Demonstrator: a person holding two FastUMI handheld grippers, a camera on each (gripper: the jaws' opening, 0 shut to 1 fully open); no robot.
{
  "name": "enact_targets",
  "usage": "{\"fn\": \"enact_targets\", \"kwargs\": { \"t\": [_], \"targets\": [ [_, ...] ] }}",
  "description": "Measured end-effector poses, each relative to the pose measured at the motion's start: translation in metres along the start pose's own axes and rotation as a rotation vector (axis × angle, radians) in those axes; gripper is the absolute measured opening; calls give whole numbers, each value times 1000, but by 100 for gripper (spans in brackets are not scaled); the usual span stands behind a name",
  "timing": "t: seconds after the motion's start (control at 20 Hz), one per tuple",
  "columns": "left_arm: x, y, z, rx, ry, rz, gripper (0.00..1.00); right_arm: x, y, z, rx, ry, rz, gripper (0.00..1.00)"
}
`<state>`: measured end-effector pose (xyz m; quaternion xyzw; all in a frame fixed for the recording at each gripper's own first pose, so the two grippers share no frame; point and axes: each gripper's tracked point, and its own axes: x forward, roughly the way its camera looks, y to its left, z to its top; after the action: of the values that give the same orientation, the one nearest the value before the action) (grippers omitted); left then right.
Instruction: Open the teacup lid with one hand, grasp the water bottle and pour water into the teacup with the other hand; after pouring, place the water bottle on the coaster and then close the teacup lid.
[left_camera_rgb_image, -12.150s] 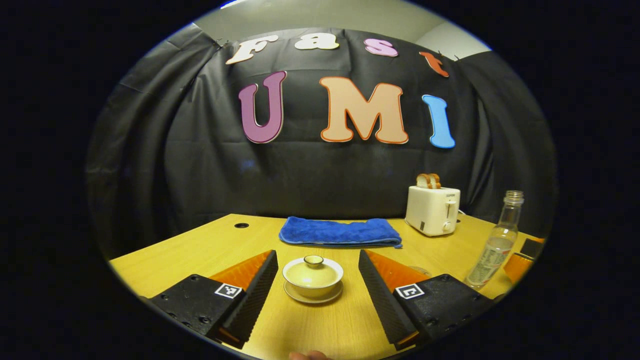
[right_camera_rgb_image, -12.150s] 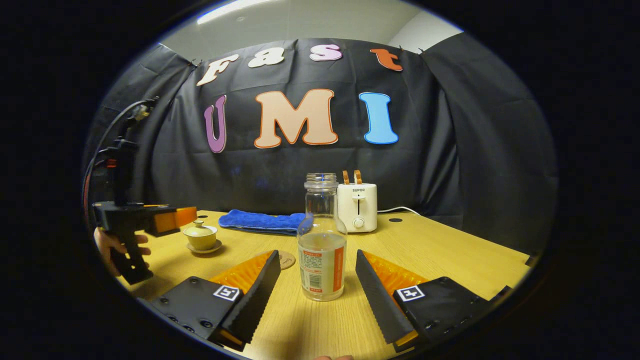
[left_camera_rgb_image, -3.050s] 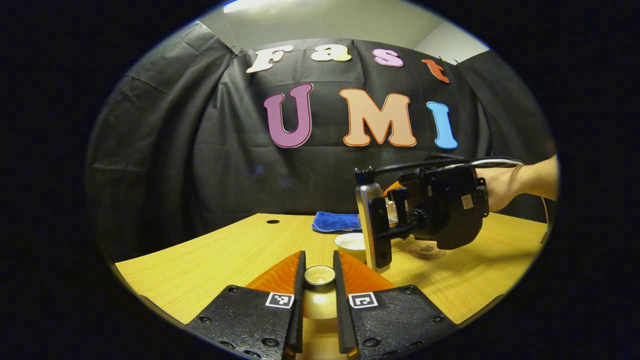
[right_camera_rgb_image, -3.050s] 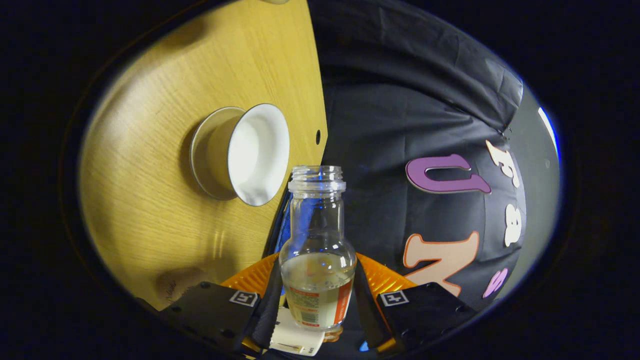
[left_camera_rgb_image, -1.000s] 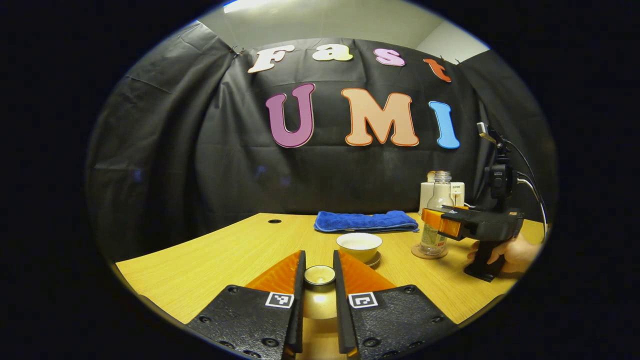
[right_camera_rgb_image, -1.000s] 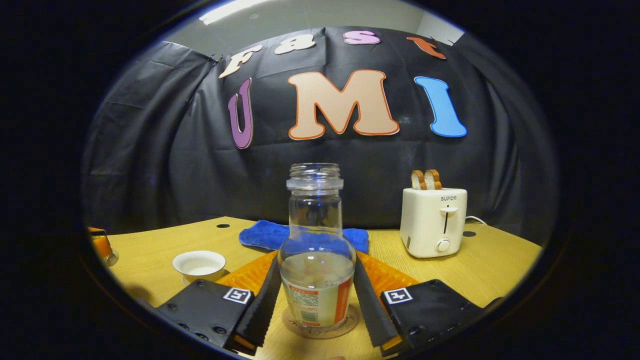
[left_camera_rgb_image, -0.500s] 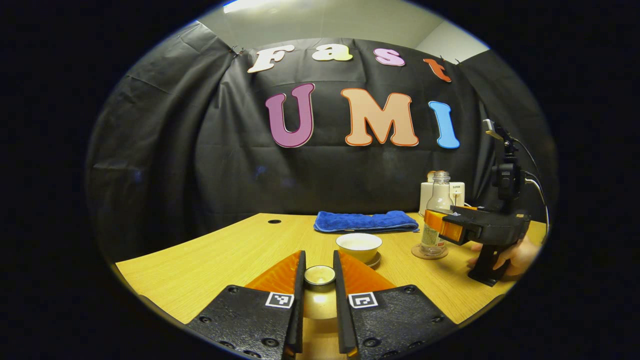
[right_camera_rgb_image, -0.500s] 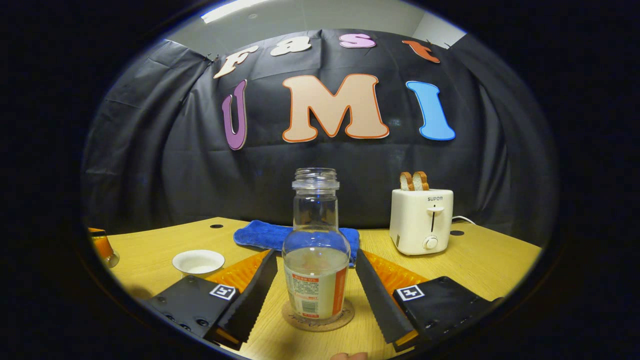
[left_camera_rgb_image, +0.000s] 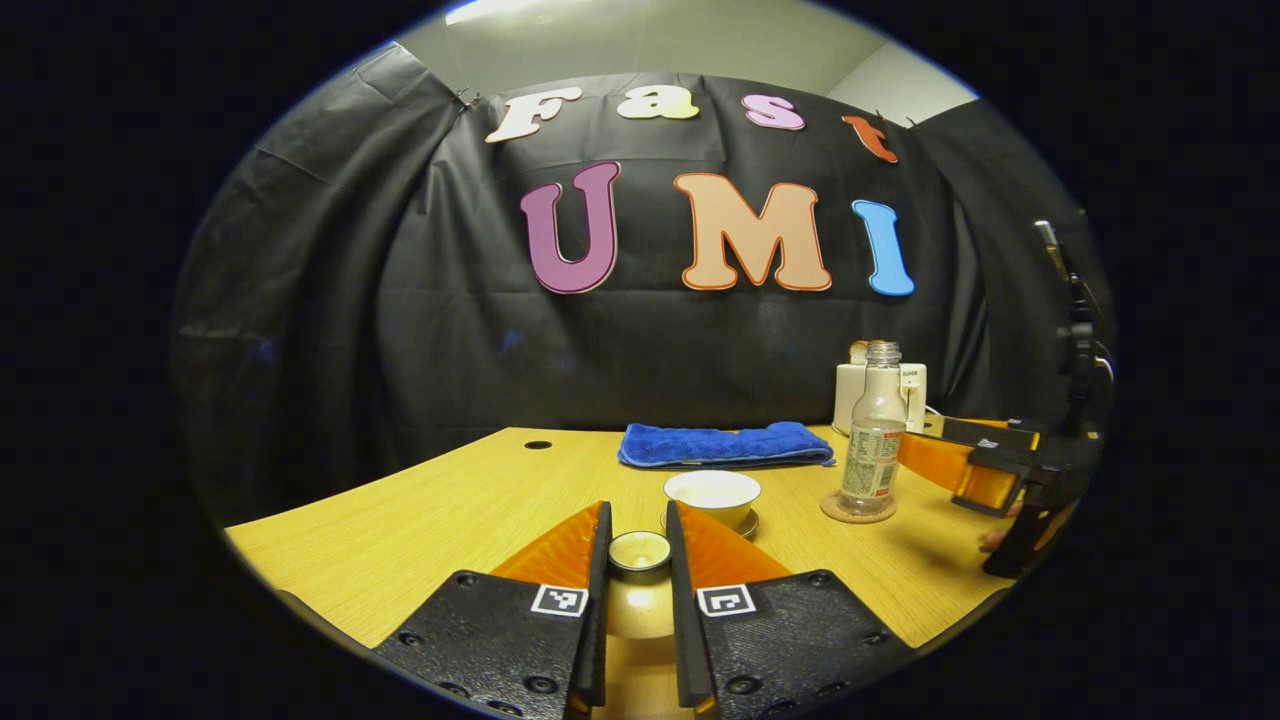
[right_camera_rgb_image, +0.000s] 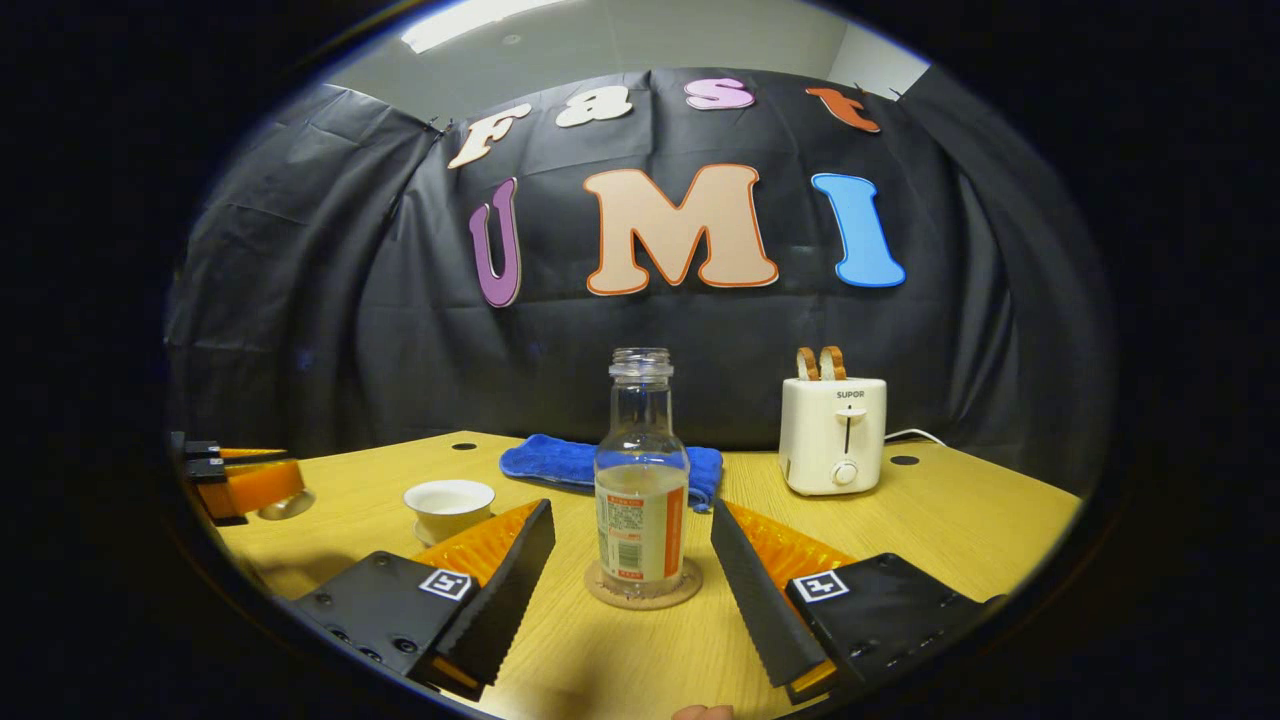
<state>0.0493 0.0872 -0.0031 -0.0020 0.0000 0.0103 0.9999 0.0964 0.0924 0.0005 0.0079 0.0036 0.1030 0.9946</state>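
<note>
Ceramic lid (left_camera_rgb_image: 640, 551) (fragile, probably slippery) was pinched at its knob by left gripper (left_camera_rgb_image: 636, 560); right gripper (right_camera_rgb_image: 632, 560) stood wide apart.

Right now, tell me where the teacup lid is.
In the left gripper view the teacup lid is clamped by its knob in the left gripper, held above the table just short of the open teacup.

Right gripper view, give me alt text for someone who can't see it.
A clear glass water bottle with a little water stands upright on a round cork coaster on the yellow wooden table, between the fingers of the open right hand-held gripper. An uncovered white teacup sits left; a blue towel and white toaster lie behind.
</note>
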Motion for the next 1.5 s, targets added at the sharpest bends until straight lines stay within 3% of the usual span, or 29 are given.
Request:
{"fn": "enact_targets", "kwargs": {
  "t": [0.05,0.1,0.15,0.2,0.25,0.3,0.35,0.45,0.65,0.7,0.75,0.9,0.95,1.05,1.5],
  "targets": [
    [5,-2,2,-1,-6,-8,25,-6,-2,0,0,0,2,99],
    [9,-3,2,-1,-9,-17,25,-11,-4,-1,0,-2,0,94],
    [14,-4,0,0,-2,-24,25,-15,-6,0,1,-3,-1,99],
    [19,-5,-1,1,1,-29,23,-19,-8,-2,1,-2,-3,94],
    [25,-6,-2,0,9,-32,23,-21,-10,-1,1,-3,-1,99],
    [31,-7,-5,-7,26,-37,25,-23,-11,-2,1,-3,-2,94],
    [38,-11,-4,-16,37,-46,25,-24,-13,-2,1,-2,0,99],
    [50,-16,3,-22,45,-57,25,-25,-14,-2,1,-2,4,94],
    [83,-34,18,32,41,-95,25,-27,-15,-4,3,-2,11,99],
    [91,-41,16,21,55,-117,25,-27,-12,-4,3,-1,25,94],
    [99,-49,13,7,74,-135,25,-28,-10,-3,4,-2,35,99],
    [115,-56,8,30,96,-133,25,-27,-11,-4,3,-1,41,99],
    [120,-58,8,37,97,-134,25,-28,-11,-5,4,-1,43,94],
    [126,-64,-1,50,126,-143,25,-28,-9,-5,5,0,53,99],
    [139,-62,-21,69,175,-124,25,-28,-7,-6,5,0,64,99]
  ]
}}
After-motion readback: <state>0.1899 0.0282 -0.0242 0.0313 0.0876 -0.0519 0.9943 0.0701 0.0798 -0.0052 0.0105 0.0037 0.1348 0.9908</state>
